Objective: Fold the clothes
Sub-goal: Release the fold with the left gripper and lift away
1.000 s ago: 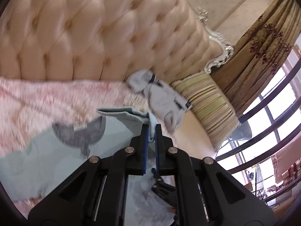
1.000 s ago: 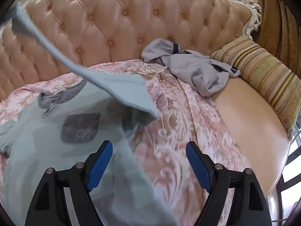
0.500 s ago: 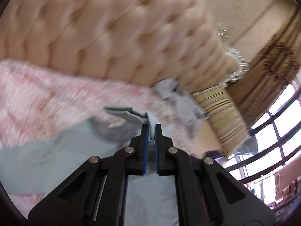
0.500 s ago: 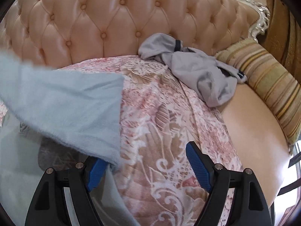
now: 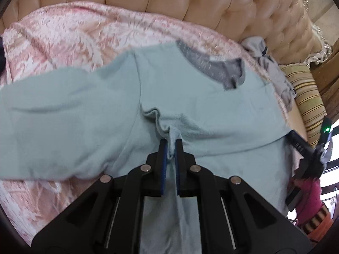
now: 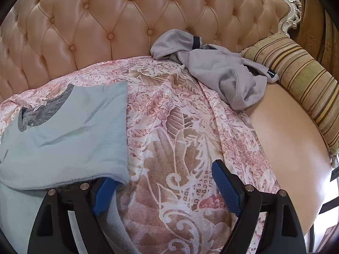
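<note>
A pale blue-green sweater [image 5: 190,114] with a grey collar [image 5: 214,67] lies spread on the pink floral bedspread [image 5: 63,36]. My left gripper [image 5: 170,148] is shut on a bunched fold of it near the middle. In the right wrist view the same sweater [image 6: 70,139] lies at the left with one side folded over, its straight edge running down the bed. My right gripper [image 6: 165,182] stands open over the bedspread [image 6: 180,139]; its left finger [image 6: 103,192] sits partly under the sweater's lower corner and holds nothing.
A crumpled grey garment [image 6: 222,69] lies against the tufted peach headboard [image 6: 127,21]. A striped bolster [image 6: 303,84] rests at the right on bare peach mattress [image 6: 292,144]. A person's red sleeve [image 5: 307,192] and the other gripper show at the left view's right edge.
The left gripper carried the sweater's side across and down onto the garment. The lifted cloth that hung before the right gripper now lies flat. The right gripper stayed open.
</note>
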Demonstrator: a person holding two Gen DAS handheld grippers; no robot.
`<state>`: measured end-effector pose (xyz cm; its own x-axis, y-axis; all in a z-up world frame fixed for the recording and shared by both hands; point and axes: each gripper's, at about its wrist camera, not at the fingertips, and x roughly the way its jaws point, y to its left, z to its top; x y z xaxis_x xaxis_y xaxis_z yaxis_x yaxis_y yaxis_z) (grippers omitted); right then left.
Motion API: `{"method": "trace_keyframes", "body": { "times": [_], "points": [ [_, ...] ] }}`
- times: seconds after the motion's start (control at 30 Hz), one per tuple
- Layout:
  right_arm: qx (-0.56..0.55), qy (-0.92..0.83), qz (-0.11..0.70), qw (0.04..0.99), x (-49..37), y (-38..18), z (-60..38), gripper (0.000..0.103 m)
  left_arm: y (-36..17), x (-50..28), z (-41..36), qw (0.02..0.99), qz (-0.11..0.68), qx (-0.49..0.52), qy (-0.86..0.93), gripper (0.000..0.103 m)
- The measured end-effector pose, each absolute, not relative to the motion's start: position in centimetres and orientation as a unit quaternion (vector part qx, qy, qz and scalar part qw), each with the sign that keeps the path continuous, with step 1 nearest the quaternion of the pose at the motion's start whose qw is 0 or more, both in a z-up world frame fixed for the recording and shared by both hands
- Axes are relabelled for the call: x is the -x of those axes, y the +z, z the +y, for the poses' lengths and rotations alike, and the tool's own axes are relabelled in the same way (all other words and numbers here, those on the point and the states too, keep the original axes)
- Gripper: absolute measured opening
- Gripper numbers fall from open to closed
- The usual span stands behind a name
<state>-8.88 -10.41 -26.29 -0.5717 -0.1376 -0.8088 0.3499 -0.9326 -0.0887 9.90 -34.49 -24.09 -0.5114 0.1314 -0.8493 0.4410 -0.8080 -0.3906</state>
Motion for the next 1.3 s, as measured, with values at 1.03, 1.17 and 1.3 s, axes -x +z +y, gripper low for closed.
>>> {"method": "trace_keyframes", "body": {
  "times": [1.03,1.17,1.3],
  "points": [
    [-0.368,-0.885,0.160,0.238,3.2,-19.8,-11.8,0.086,-24.3,-12.2,-35.8,0.110,0.376,-0.486,-0.781,0.075],
    [-0.380,-0.862,0.159,0.295,3.0,-20.9,-14.6,0.086,-23.0,-12.8,-35.8,0.101,0.376,-0.453,-0.802,0.095],
    [-0.415,-0.824,0.084,0.378,3.4,-22.1,-16.1,0.086,-19.7,-13.7,-35.5,0.143,0.333,-0.407,-0.838,0.103]
  ]
}}
